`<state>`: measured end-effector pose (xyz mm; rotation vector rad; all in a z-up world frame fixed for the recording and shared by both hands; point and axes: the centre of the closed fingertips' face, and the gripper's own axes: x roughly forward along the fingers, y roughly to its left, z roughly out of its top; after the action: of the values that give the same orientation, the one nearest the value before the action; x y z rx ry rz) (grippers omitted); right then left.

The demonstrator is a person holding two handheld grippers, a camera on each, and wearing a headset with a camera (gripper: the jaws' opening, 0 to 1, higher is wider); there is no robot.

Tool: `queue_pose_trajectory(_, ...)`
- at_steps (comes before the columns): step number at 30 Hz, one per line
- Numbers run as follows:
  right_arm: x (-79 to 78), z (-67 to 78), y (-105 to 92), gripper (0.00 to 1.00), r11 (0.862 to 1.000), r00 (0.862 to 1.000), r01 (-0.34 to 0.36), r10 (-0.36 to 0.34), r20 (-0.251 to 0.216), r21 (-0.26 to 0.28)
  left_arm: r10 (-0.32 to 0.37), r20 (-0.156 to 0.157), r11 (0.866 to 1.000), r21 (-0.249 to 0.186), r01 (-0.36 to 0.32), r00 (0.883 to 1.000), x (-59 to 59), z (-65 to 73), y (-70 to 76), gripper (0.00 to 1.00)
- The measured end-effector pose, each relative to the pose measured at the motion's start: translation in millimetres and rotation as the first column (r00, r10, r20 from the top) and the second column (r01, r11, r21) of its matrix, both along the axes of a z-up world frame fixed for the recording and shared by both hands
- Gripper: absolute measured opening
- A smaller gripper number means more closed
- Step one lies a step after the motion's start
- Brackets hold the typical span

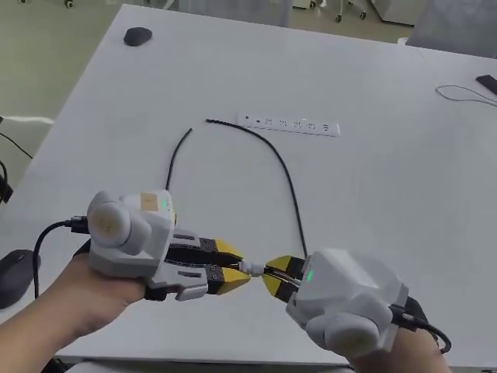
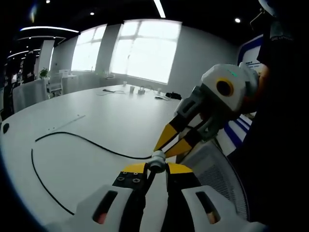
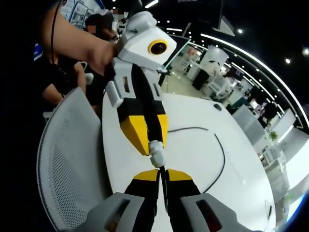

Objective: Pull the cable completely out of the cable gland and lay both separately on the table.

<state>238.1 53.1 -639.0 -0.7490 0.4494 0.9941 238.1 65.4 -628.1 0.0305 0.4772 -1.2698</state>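
Note:
A small white cable gland [image 1: 252,269] hangs just above the table's near edge, between my two grippers. My left gripper [image 1: 237,272] is shut on the gland [image 2: 155,162], which sits at its yellow tips [image 2: 157,169]. My right gripper [image 1: 273,280] faces it, shut on the black cable [image 1: 287,183] right beside the gland [image 3: 157,155]. The cable [image 3: 164,186] runs between the right gripper's jaws [image 3: 163,175]. From there it arcs away over the white table [image 1: 388,194]. A second black stretch curves back toward the left gripper.
A white power strip [image 1: 289,124] lies beyond the cable's far end. One dark mouse [image 1: 137,36] sits at the far left corner and another [image 1: 14,272] lies off the table's left edge. A thin white wire [image 1: 458,95] lies far right. A mesh chair [image 3: 67,159] stands below the near edge.

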Motion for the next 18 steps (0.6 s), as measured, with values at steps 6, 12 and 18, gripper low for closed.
queue_pose_trajectory(6,4.4,-3.3,-8.3,0.00,1.000,1.000,0.030,-0.030,-0.004,-0.005,0.012,-0.005,1.000,-0.006,-0.012,1.000,1.8,0.0,-0.1,0.15)
queue_pose_trajectory(12,10.7,-9.6,-17.3,0.00,0.998,0.997,0.068,-0.068,-0.025,-0.003,0.019,-0.003,1.000,-0.010,-0.019,1.000,3.9,1.5,-0.1,0.15)
queue_pose_trajectory(18,18.8,-17.3,-30.2,0.00,0.993,0.992,0.118,-0.118,-0.046,-0.002,0.028,-0.008,1.000,-0.011,-0.028,1.000,4.0,2.1,2.0,0.15)
